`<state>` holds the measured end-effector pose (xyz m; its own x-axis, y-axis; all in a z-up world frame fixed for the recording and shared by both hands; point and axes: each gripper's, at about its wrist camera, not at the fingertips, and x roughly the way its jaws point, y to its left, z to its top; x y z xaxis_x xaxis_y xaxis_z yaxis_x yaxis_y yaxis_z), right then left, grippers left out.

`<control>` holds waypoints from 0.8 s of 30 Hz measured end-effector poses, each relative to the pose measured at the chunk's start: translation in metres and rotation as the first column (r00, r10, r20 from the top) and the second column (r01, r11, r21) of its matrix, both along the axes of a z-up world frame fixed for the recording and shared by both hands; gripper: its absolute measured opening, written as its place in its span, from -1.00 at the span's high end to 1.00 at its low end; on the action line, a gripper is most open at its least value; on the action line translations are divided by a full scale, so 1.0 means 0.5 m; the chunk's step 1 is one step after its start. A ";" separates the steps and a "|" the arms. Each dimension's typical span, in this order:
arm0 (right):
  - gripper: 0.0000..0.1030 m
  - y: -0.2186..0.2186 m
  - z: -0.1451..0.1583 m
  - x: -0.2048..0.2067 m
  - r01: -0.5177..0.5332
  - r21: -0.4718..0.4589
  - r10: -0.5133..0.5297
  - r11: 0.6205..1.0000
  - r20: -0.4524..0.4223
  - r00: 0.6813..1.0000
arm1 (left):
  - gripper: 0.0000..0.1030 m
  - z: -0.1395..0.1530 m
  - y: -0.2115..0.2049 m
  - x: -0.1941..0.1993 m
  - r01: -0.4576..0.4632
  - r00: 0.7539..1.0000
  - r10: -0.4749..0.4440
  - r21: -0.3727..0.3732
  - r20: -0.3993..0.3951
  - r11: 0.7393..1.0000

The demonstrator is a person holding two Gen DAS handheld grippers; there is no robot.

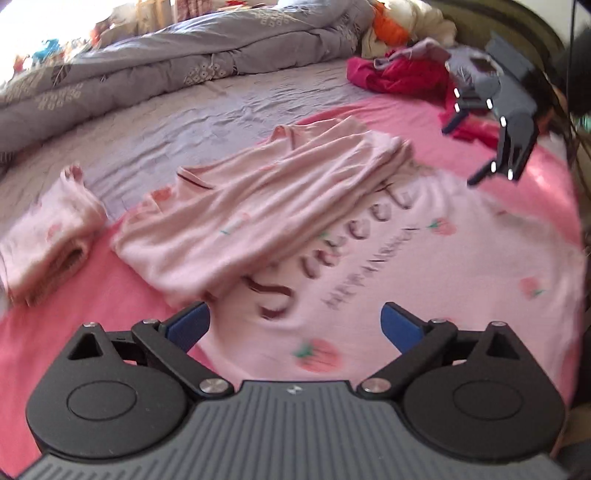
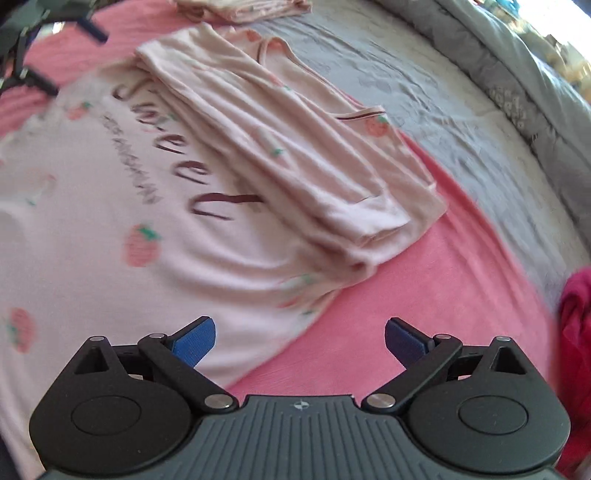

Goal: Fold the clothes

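A pale pink T-shirt (image 1: 424, 266) with strawberries and dark "Sweet" lettering lies on a pink blanket (image 1: 92, 306). One side is folded over its middle in a creased flap (image 1: 266, 206). My left gripper (image 1: 295, 325) is open and empty just above the shirt's near edge. My right gripper (image 1: 465, 155) hovers open over the shirt's far side. In the right wrist view the same shirt (image 2: 92, 206) and flap (image 2: 295, 155) show; the right gripper (image 2: 300, 343) is open and empty over the shirt's hem and the blanket (image 2: 424, 288). The left gripper (image 2: 74, 55) shows at the top left.
A folded pink garment (image 1: 48, 243) lies left of the shirt, also in the right wrist view (image 2: 240, 9). Red clothes (image 1: 399, 74) are heaped at the back right, also in the right wrist view (image 2: 576, 332). A grey quilt (image 1: 166, 62) is bunched along the far side of the bed.
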<state>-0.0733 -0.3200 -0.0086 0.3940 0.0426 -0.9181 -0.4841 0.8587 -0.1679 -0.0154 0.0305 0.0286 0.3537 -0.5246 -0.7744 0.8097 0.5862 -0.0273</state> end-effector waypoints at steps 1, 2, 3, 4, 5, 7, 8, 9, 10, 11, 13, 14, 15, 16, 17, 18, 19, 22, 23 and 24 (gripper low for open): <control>-0.93 0.022 -0.001 -0.010 0.041 0.036 -0.040 0.999 -0.013 0.999 | -0.94 0.005 0.001 -0.025 -0.028 0.999 0.028 -0.007 -0.020 1.000; -0.93 0.034 0.009 -0.033 0.087 0.067 -0.085 0.994 -0.026 0.996 | -0.94 0.005 0.002 -0.052 -0.048 0.998 0.048 0.005 -0.031 0.999; -0.93 0.039 0.019 -0.070 0.119 0.090 -0.115 0.989 -0.045 0.992 | -0.94 0.005 0.004 -0.080 -0.054 0.998 0.055 0.021 -0.034 0.998; -0.93 0.045 0.024 -0.097 0.145 0.099 -0.140 0.985 -0.054 0.989 | -0.94 0.004 0.005 -0.106 -0.055 0.998 0.056 0.038 -0.036 0.998; -0.93 0.051 0.029 -0.124 0.165 0.093 -0.160 0.982 -0.056 0.986 | -0.94 0.002 0.007 -0.134 -0.052 0.998 0.054 0.058 -0.037 0.997; -0.93 0.068 0.039 -0.192 0.156 0.062 -0.153 0.986 -0.059 0.986 | -0.94 -0.002 0.014 -0.186 -0.026 0.999 0.029 0.096 -0.035 0.995; -0.93 0.076 0.044 -0.226 0.152 0.046 -0.149 0.987 -0.061 0.987 | -0.94 -0.004 0.018 -0.211 -0.009 0.999 0.014 0.120 -0.035 0.993; -0.93 0.083 0.047 -0.251 0.128 0.025 -0.127 0.991 -0.060 0.990 | -0.94 -0.003 0.020 -0.227 0.006 0.999 -0.002 0.138 -0.032 0.990; -0.93 0.091 0.045 -0.268 0.106 0.013 -0.105 0.994 -0.070 0.992 | -0.94 -0.003 0.023 -0.242 0.022 0.999 -0.017 0.151 -0.035 0.988; -0.93 0.099 0.044 -0.284 0.083 0.001 -0.083 0.997 -0.080 0.993 | -0.94 -0.004 0.027 -0.258 0.037 0.999 -0.032 0.164 -0.038 0.986; -0.93 0.100 0.043 -0.305 0.104 0.007 -0.103 0.995 -0.113 0.988 | -0.94 -0.010 0.035 -0.274 0.029 0.997 -0.016 0.176 -0.073 0.984; -0.93 0.093 0.042 -0.308 0.156 0.031 -0.151 0.987 -0.137 0.979 | -0.94 -0.014 0.042 -0.275 0.001 0.994 0.017 0.169 -0.105 0.986; -0.93 0.085 0.041 -0.310 0.209 0.053 -0.198 0.976 -0.163 0.967 | -0.94 -0.016 0.049 -0.272 -0.034 0.989 0.056 0.158 -0.134 0.987; -0.93 0.078 0.041 -0.313 0.262 0.075 -0.244 0.962 -0.189 0.951 | -0.94 -0.019 0.059 -0.266 -0.095 0.980 0.118 0.145 -0.162 0.985; -0.89 0.068 0.040 -0.314 0.317 0.094 -0.292 0.944 -0.214 0.932 | -0.94 -0.021 0.069 -0.261 -0.155 0.965 0.179 0.134 -0.191 0.979; -0.80 0.059 0.039 -0.315 0.372 0.112 -0.339 0.921 -0.239 0.910 | -0.94 -0.023 0.080 -0.254 -0.227 0.945 0.251 0.129 -0.211 0.965; -0.79 0.055 0.036 -0.315 0.404 0.110 -0.368 0.908 -0.250 0.896 | -0.94 -0.024 0.087 -0.253 -0.283 0.929 0.307 0.136 -0.208 0.949; -0.78 0.077 0.035 -0.328 0.319 0.042 -0.305 0.947 -0.196 0.932 | -0.94 -0.022 0.089 -0.274 -0.255 0.950 0.280 0.178 -0.135 0.950; -0.78 0.088 0.036 -0.337 0.259 0.029 -0.250 0.965 -0.182 0.951 | -0.94 -0.021 0.087 -0.288 -0.200 0.967 0.224 0.183 -0.120 0.962; -0.78 0.099 0.037 -0.346 0.199 0.015 -0.193 0.980 -0.168 0.967 | -0.94 -0.023 0.085 -0.299 -0.151 0.976 0.177 0.188 -0.129 0.970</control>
